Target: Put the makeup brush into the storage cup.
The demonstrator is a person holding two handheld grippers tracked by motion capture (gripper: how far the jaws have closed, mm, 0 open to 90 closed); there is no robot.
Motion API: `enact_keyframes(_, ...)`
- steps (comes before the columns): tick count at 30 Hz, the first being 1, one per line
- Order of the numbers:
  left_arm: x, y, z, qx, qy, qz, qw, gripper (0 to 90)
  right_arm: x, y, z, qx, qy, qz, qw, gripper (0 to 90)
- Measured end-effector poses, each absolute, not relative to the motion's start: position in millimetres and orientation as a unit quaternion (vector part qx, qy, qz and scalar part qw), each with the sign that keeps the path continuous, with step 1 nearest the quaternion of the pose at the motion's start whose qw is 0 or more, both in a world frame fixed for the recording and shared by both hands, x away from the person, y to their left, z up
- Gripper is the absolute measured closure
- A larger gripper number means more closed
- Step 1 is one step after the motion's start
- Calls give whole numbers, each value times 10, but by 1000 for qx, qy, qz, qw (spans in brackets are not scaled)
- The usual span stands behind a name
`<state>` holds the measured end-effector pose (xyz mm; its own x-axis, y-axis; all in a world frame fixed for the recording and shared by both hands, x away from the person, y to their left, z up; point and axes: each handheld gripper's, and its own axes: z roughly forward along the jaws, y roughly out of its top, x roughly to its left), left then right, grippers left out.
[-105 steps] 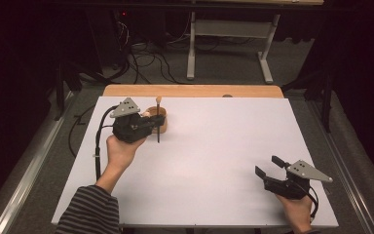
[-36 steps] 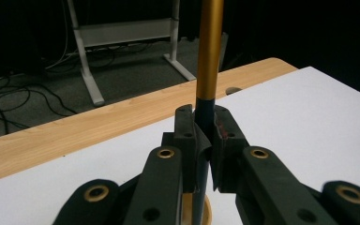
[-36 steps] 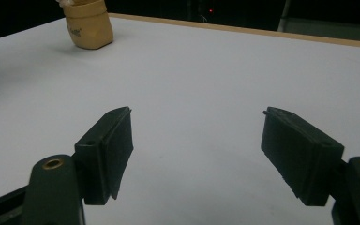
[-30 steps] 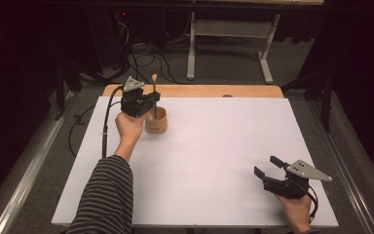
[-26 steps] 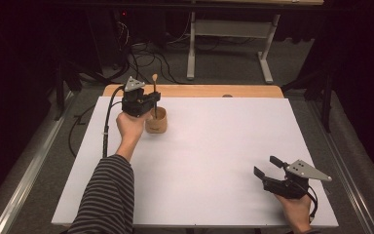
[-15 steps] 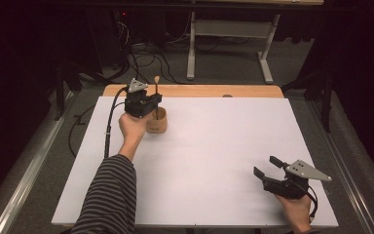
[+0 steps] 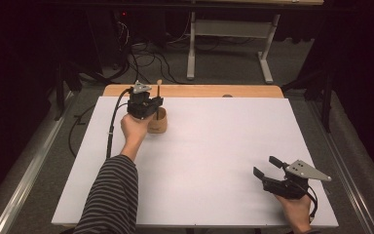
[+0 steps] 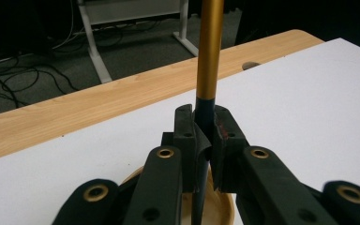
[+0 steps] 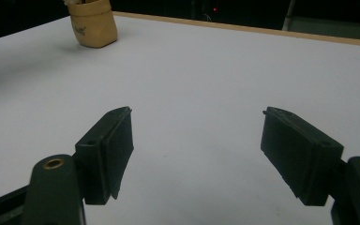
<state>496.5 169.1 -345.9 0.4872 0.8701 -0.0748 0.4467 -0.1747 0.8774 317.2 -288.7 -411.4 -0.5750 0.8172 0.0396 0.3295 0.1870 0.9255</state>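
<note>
Resting near the front right edge of the white worktop (image 7: pixel 214 161), our right gripper (image 7: pixel 269 167) is lying with its jaws spread wide and nothing between them. Farther back on the left, we are holding our left gripper (image 7: pixel 152 104) just above a small wooden cup (image 7: pixel 158 123), clenched on a slim stick (image 8: pixel 209 51) with a dark lower part and a golden upper part. We are keeping the stick upright, its lower end reaching down into the cup. Beyond the white sheet, the worktop's wooden edge (image 7: pixel 199 91) is showing.
</note>
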Motion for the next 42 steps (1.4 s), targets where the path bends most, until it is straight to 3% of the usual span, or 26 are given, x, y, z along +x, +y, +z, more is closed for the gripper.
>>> enact_keyframes(6,4982,1683,-3483,733,454,227,452,819,3166,-2890,-4108,393,728,506,245,278)
enact_keyframes(12,5009,1670,-3546,743,471,222,420,612,3168,-2871,-4111,393,728,506,244,281)
enact_keyframes(18,4979,1664,-3526,745,470,220,419,524,3169,-2877,-4109,394,727,507,245,282)
enact_keyframes(42,4823,1748,-3357,751,443,202,447,393,3173,-2857,-4112,392,730,503,245,280)
